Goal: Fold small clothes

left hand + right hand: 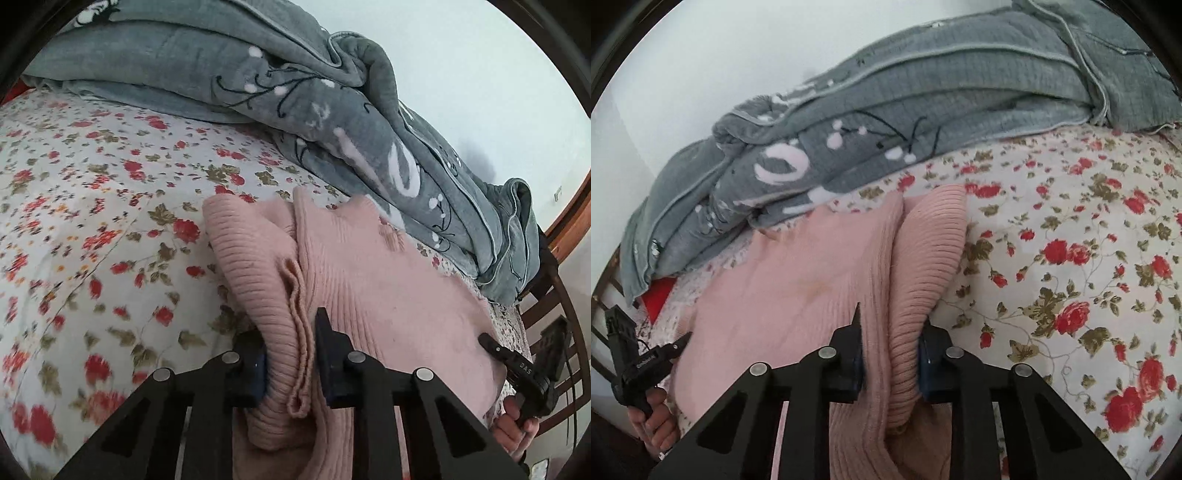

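A pink ribbed knit sweater lies on the floral bed sheet, stretched between both grippers. My left gripper is shut on a bunched ribbed edge of the sweater. My right gripper is shut on the ribbed edge at the other side of the sweater. The right gripper also shows in the left wrist view at the sweater's far side, held by a hand. The left gripper shows in the right wrist view at the lower left.
A crumpled grey patterned blanket is heaped along the wall side of the bed, also in the right wrist view. A wooden bed frame stands beyond the sweater. Floral sheet spreads beside the sweater.
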The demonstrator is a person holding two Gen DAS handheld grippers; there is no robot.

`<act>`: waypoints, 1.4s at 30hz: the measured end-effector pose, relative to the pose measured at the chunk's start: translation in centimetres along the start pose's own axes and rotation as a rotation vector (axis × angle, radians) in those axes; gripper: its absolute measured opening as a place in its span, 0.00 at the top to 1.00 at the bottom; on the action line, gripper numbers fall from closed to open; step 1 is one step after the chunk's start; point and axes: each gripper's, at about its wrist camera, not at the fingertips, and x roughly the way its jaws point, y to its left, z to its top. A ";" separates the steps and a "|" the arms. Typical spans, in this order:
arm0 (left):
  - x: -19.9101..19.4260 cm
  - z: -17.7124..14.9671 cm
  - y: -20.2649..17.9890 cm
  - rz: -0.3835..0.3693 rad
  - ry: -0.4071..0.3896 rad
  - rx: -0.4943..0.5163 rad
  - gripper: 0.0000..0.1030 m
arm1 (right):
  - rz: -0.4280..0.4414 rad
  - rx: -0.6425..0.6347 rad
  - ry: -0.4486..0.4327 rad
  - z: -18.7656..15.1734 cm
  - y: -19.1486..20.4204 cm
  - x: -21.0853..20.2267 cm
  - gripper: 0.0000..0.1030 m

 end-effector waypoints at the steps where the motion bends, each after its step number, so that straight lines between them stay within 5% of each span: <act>1: -0.8 -0.3 -0.3 -0.005 -0.001 -0.003 0.80 | 0.002 -0.015 -0.011 -0.2 0.5 -1.1 0.80; 17: -13.0 -12.2 -2.1 -0.032 0.040 0.102 0.78 | 0.075 -0.026 0.004 -10.7 0.0 -15.8 0.80; 20: -12.8 -13.1 -1.9 0.010 0.037 0.121 0.74 | 0.019 -0.059 -0.002 -11.5 -0.2 -15.3 0.76; 24: -12.1 -13.1 -1.1 0.020 0.045 0.077 0.50 | -0.085 -0.080 -0.002 -11.8 -0.2 -13.7 0.57; 29: -11.7 -13.4 0.3 -0.055 0.054 0.038 0.42 | -0.182 -0.144 -0.111 -11.8 1.6 -17.4 0.53; 35: -11.2 -13.7 -0.9 -0.029 0.029 0.048 0.36 | -0.087 -0.210 -0.172 -13.2 7.9 -19.1 0.45; 42: -12.2 -13.6 0.0 -0.091 0.075 0.038 0.38 | -0.046 -0.290 -0.069 -16.0 14.1 -12.9 0.45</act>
